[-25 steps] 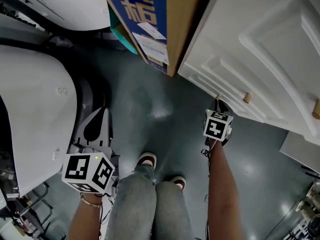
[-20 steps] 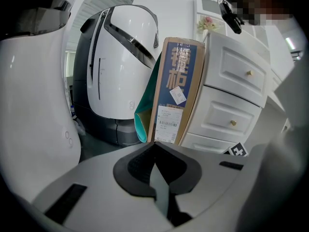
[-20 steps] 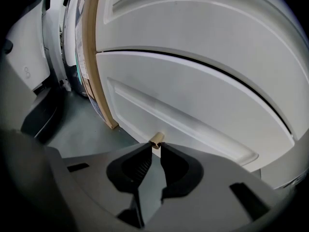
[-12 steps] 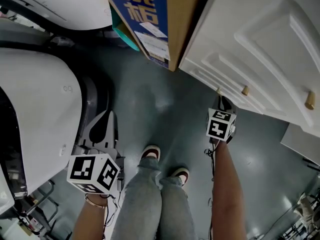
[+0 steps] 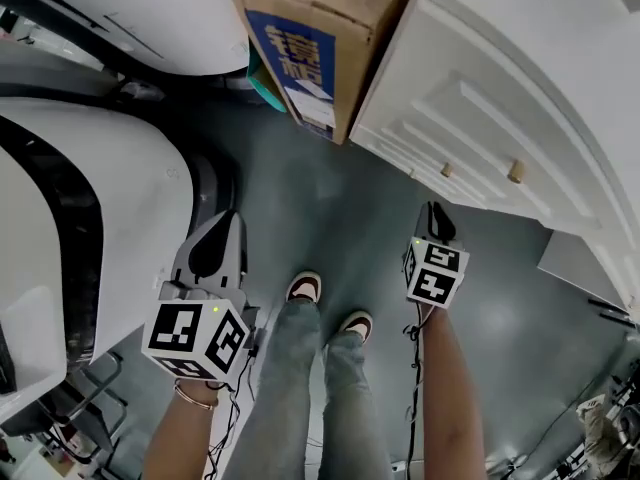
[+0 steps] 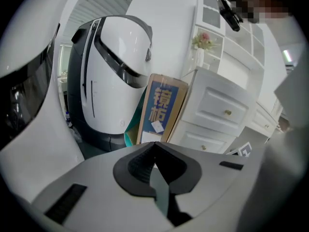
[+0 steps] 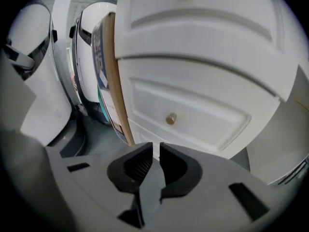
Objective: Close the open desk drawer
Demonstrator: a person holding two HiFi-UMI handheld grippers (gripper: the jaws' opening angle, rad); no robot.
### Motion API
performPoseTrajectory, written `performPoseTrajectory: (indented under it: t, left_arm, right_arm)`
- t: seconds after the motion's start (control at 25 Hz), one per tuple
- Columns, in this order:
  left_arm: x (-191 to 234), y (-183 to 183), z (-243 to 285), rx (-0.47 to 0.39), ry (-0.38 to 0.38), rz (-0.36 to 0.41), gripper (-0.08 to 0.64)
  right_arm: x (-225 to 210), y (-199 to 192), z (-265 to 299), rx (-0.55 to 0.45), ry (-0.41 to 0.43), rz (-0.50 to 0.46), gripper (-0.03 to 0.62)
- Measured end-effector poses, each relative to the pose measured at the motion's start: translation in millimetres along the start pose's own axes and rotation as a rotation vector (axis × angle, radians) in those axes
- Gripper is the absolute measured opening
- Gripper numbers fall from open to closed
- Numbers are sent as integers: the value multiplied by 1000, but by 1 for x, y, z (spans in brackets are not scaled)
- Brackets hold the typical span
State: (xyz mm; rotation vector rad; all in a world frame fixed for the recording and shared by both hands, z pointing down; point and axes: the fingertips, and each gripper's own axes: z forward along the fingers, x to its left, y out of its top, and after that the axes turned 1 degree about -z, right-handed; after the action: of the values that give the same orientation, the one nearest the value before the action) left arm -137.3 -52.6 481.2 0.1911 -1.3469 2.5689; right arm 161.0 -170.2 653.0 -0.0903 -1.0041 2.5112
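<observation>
The white desk (image 5: 520, 58) fills the upper right of the head view, with its stacked drawer fronts and brass knobs (image 5: 516, 172). In the right gripper view an upper drawer front (image 7: 203, 28) bulges out over a lower one with a knob (image 7: 170, 119). My right gripper (image 5: 435, 210) hangs over the floor just in front of the drawers and touches none. A narrow gap shows between its jaws (image 7: 156, 146); they have just been opening a little and nothing is between them. My left gripper (image 5: 225, 218) is at the left, far from the desk, with its jaws (image 6: 154, 146) shut and empty.
Large white rounded machines (image 5: 90, 228) stand close at the left. A cardboard box with a blue label (image 5: 315, 43) leans beside the desk's left side. The person's legs and shoes (image 5: 305, 288) stand on the grey floor (image 5: 330, 198) between the grippers.
Both grippers have risen from the floor. The head view has pulled back: the box and desk sit higher and smaller in it, and both drawer knobs have shifted left.
</observation>
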Motion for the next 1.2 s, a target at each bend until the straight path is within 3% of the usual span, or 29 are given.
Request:
performPoseTrajectory:
  t: [0.2,0.4,0.56,0.8,1.2]
  left_arm:
    - [-30,72,-41,-58,-57,0,14]
    - [-88,138,-104,-54,-187,45,14]
    - [-132,200,-148,-103,-307,31,14]
    - [-195,273,-200,-224,-401,19,14]
    - [-267,355,-235,-390,-489,106,14]
  right_arm:
    - [6,62,-106,-102,44,86,54]
    - [5,127,-242,-219,66,100,60]
    - [-28,185,-338,-348,-32,239,54]
    - [-99,236,-465,-511,-207,375,28]
    - [-193,253,-593,-726,-396,517,8]
